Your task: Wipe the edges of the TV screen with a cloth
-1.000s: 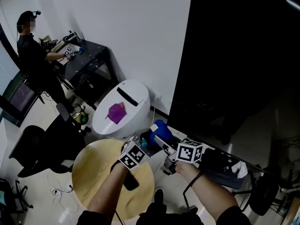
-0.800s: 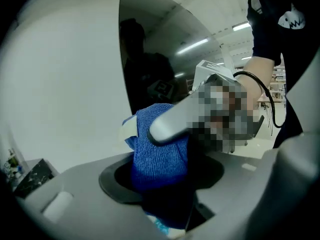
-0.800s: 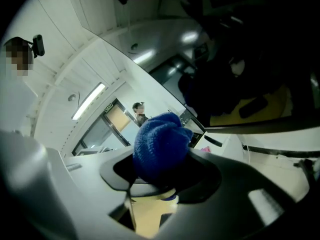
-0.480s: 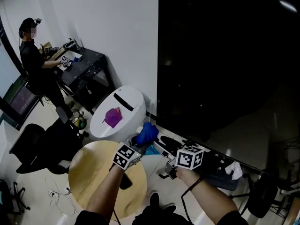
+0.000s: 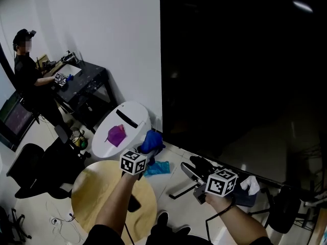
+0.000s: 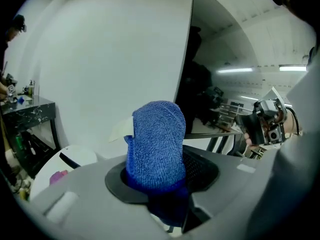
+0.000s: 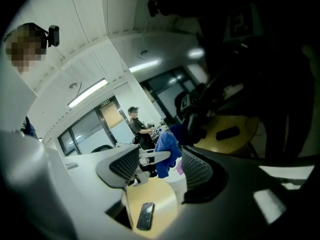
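Step in hand: approach. Left gripper (image 6: 157, 181) pinched blue cloth (image 6: 156, 141), apparently just beside TV screen (image 5: 240, 75) lower-left corner. Right gripper (image 7: 159, 166) jaws just opened, spread, empty. Next move likely called for pressing cloth onto edge.

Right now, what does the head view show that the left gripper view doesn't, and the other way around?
Head view only: the round wooden table, the black phone on it, and a teal cloth on the floor. Left gripper view only: the white tag on the blue cloth, with the left gripper shut on it. Both: the blue cloth, the TV screen and the white bin.
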